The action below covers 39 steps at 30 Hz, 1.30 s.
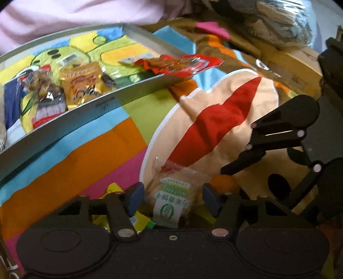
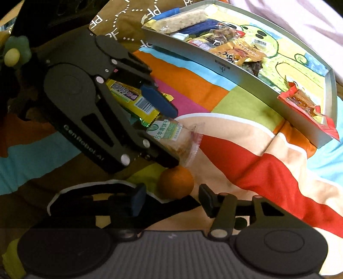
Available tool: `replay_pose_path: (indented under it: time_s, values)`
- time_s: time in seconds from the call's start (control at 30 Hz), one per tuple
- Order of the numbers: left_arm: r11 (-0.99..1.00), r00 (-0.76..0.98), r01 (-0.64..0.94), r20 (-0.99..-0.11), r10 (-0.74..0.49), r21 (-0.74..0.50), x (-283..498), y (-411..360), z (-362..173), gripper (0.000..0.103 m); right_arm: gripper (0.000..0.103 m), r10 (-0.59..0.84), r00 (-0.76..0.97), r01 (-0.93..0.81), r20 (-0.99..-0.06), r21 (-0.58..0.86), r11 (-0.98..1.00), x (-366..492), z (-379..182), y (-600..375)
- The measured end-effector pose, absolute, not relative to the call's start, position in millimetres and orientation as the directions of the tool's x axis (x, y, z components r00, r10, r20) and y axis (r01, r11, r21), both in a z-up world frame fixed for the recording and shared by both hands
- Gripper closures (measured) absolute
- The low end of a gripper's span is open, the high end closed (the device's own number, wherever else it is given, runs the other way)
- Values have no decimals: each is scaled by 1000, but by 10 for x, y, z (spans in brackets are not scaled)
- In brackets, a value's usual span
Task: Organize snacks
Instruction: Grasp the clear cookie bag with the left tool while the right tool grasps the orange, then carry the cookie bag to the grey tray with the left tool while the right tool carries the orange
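In the left wrist view we see our left gripper (image 1: 173, 200) low over a bright patchwork cloth (image 1: 90, 150), its blue pads (image 1: 135, 198) standing partly apart on either side of a clear-wrapped biscuit packet (image 1: 171, 201) with a green and white label; a gap shows between each pad and the wrapper, so we do not call it clamped. Just left of the packet, under the left finger, lies a yellow snack bar (image 1: 115, 190), mostly hidden. To the right, a small orange (image 1: 224, 183) sits just beside the packet, and the black fingers of our right gripper (image 1: 242, 163) reach toward it from the right edge. Up the cloth lies a shallow grey tray (image 1: 103, 105) holding several wrapped snacks, among them a golden pouch (image 1: 82, 83), and a red wrapper (image 1: 182, 64) hangs over the tray's near corner. A pink sleeve (image 1: 64, 15) fills the top left. In the right wrist view our right gripper (image 2: 171, 200) points down at the orange (image 2: 175, 184), which lies on the cloth just ahead of the half-open fingers and between their lines, untouched as far as we can tell. Above it the left gripper (image 2: 169, 133) straddles the biscuit packet (image 2: 173, 135), whose crimped end pokes out past the fingertips, with the yellow snack bar (image 2: 133, 100) lying beside it between the black fingers. The grey tray (image 2: 235, 73) runs across the upper right, crowded with snacks, the red wrapper (image 2: 308, 107) draped over its near rim.
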State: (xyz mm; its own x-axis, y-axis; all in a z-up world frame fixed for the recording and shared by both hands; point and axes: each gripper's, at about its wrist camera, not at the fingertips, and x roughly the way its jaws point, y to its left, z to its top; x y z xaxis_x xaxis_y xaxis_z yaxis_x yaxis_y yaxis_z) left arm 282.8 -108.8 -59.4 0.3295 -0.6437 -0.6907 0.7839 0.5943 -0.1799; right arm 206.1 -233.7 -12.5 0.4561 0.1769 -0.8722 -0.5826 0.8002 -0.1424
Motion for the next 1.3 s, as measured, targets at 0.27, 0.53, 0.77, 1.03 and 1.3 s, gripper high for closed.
replay_pose_path:
  time_s: [0.27, 0.53, 0.77, 1.03, 1.3]
  values:
    - [593, 305, 788, -730, -612, -168, 2849, -1116, -591, 44, 54, 158, 472, -546, -867, -147, 824, 2148, -133, -2400]
    - [589, 334, 804, -757, -562, -83, 2762, -1218, -616, 47, 64, 167, 494, -556, -853, -162, 815, 2149, -154, -2358]
    - [632, 357, 769, -756, -549, -96, 2705, -1232, -609, 52, 64, 169, 500, -542, -850, -155, 826, 2181, -148, -2365]
    - [713, 363, 680, -768, -528, -169, 2654, -1188, -568, 52, 65, 135, 534, -515, -835, -195, 834, 2135, -139, -2347]
    - [771, 427, 555, -689, -585, -311, 2611, -928, -387, 53, 65, 109, 618, -456, -778, -242, 857, 2089, -52, -2374]
